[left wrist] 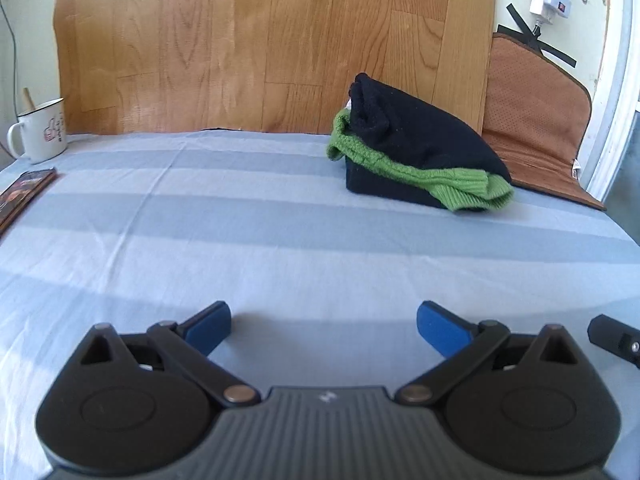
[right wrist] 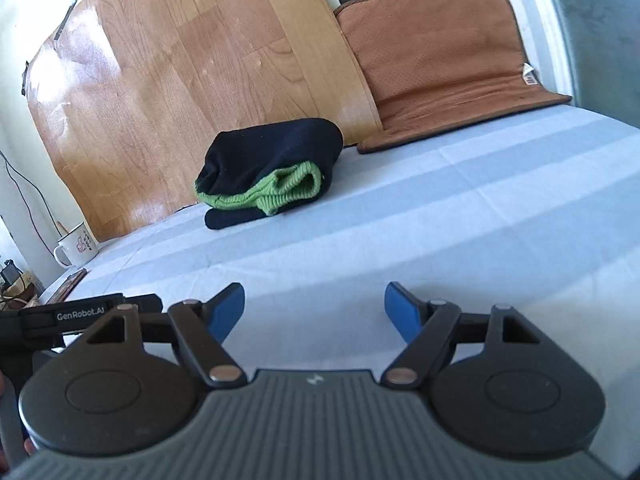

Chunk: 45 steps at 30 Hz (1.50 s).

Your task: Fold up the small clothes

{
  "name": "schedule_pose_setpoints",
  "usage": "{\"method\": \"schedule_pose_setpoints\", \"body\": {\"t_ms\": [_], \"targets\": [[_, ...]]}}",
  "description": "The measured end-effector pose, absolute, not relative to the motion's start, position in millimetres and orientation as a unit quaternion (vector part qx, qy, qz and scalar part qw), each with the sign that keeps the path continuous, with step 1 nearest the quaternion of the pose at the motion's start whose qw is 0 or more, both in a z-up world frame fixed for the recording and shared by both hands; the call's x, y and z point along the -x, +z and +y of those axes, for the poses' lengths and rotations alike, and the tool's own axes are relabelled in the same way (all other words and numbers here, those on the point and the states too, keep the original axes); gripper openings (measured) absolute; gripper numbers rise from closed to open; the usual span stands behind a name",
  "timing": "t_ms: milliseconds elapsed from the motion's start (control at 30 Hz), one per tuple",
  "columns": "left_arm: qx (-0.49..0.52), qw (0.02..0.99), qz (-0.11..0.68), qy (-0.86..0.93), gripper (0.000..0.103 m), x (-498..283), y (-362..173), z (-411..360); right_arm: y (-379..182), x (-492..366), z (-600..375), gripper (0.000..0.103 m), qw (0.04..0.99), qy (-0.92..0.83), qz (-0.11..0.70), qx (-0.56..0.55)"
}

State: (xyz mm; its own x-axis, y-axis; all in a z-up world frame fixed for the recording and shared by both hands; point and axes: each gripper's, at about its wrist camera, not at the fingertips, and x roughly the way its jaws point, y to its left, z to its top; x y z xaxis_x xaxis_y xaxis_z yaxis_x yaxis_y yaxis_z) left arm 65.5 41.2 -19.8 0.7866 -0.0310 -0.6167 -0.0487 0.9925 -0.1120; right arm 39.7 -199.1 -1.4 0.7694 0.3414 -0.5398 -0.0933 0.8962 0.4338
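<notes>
A white mug (left wrist: 42, 130) is standing far left on the striped surface (left wrist: 240, 240), the folded black-and-green garment (left wrist: 416, 152) is lying well ahead of both tools, and the left tool (left wrist: 324, 326) and right tool (right wrist: 314, 312) are angling downward, gaping, holding nothing.

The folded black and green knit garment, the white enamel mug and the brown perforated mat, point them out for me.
Folded black and green knit garment (left wrist: 424, 140): left wrist view, black top layer.
White enamel mug (left wrist: 44, 132): left wrist view, side wall.
Brown perforated mat (right wrist: 436, 44): right wrist view, upright panel.
</notes>
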Motion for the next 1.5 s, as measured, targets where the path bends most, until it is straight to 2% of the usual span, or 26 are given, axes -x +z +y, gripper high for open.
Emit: {"method": "schedule_pose_setpoints", "body": {"t_ms": [400,933,1500], "targets": [[0.030,0.954,0.298,0.023,0.103,-41.4,-16.1,36.6,-6.8,-32.4,-210.5,0.079,0.922,0.083,0.305,-0.222],[0.051,0.946,0.319,0.014,0.103,-50.8,-20.5,42.7,-4.8,-36.5,-194.3,0.085,0.931,0.073,0.314,-0.171],[0.012,0.942,0.334,0.040,0.103,-55.2,-23.4,30.1,-1.8,-40.2,-175.4,0.090,0.936,0.056,0.336,-0.092]]}}
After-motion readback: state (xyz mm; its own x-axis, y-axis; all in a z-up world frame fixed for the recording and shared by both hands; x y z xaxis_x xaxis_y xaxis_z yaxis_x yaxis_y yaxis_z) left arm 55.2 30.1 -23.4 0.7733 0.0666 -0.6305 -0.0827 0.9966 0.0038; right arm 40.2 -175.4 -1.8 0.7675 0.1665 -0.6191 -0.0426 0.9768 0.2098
